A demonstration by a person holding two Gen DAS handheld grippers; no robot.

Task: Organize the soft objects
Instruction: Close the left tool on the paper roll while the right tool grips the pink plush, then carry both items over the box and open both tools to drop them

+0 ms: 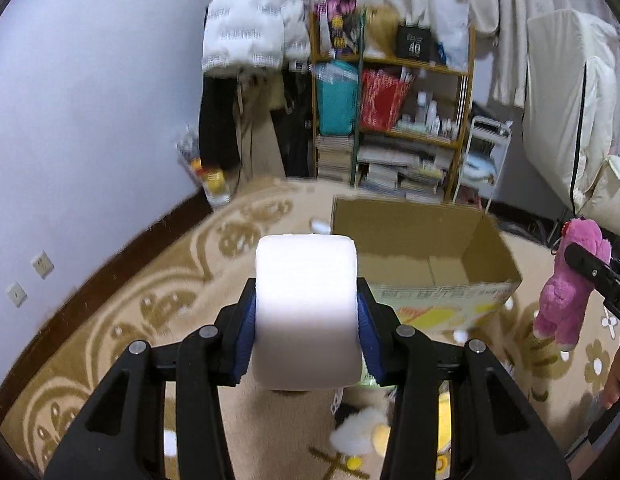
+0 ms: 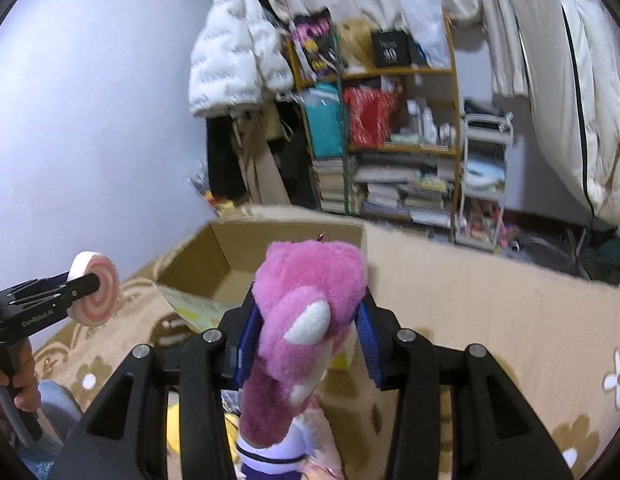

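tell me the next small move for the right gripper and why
Probably carry the pink plush bear forward over the open cardboard box and let go. The right gripper already clamps it in the air, and the box sits just ahead, showing bare floor inside.

Both wrist cams look fwd along their tongs, raised above the carpet, angled slightly down. Each faces the cardboard box (image 1: 426, 252) (image 2: 246, 252) and bookshelf (image 1: 394, 120) (image 2: 378, 132); each catches the other's tongs.

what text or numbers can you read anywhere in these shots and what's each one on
"40": black box on the top shelf; the smaller line above it is blurred.
"GenRobot.AI": side of the left gripper, seen from the right wrist view.
Cardboard box print: too blurred to read.
Book spines on the shelf: too small.
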